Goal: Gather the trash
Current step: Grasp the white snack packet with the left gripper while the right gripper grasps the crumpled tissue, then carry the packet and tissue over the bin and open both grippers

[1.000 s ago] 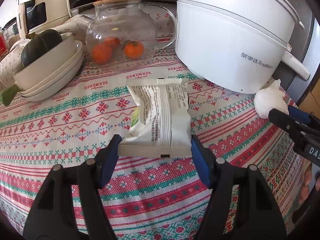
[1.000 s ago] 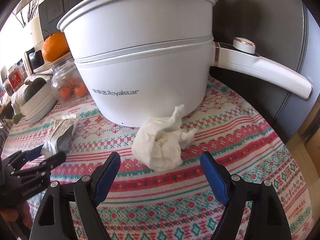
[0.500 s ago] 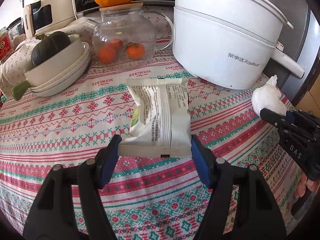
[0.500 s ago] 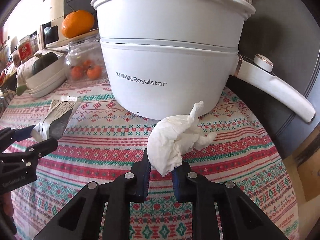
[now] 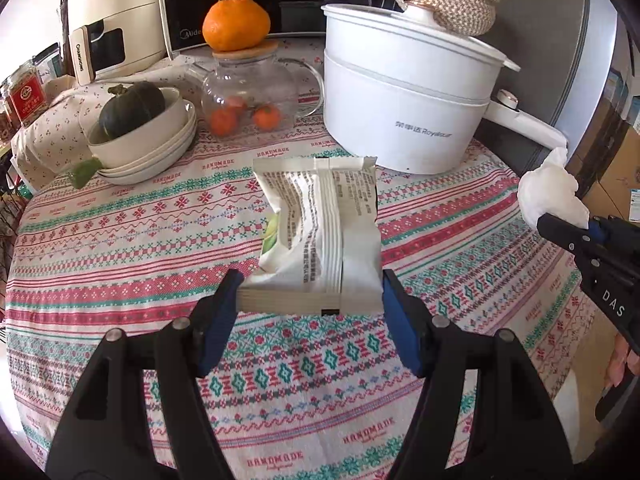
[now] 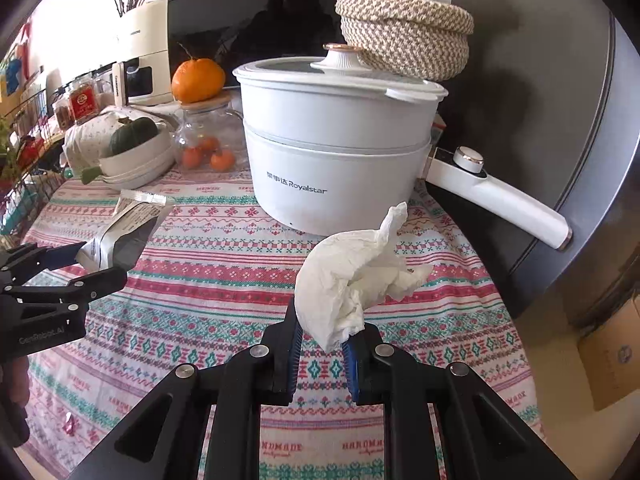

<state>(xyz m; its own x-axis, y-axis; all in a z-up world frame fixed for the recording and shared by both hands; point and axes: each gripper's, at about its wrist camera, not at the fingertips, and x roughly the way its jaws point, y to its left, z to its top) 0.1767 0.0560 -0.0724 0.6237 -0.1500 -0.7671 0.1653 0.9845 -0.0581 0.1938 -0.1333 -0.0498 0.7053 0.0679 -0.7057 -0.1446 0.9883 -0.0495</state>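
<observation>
My left gripper (image 5: 310,300) is shut on a white snack wrapper (image 5: 320,232) and holds it above the patterned tablecloth (image 5: 120,240). The wrapper also shows at the left of the right wrist view (image 6: 124,236), in the left gripper (image 6: 72,268). My right gripper (image 6: 322,340) is shut on a crumpled white tissue (image 6: 352,280), lifted off the cloth. In the left wrist view the tissue (image 5: 552,196) sits at the right edge, in the right gripper (image 5: 572,232).
A white Royalstar electric pot (image 6: 336,152) with a long handle (image 6: 500,200) stands at the back, a woven basket (image 6: 404,40) on its lid. A glass teapot (image 5: 252,92) carrying an orange, stacked bowls (image 5: 144,140) with a squash, appliances behind.
My right gripper closed on the tissue and lifted it off the cloth. Both grippers have risen and drawn back from the pot; the left still holds the wrapper.
</observation>
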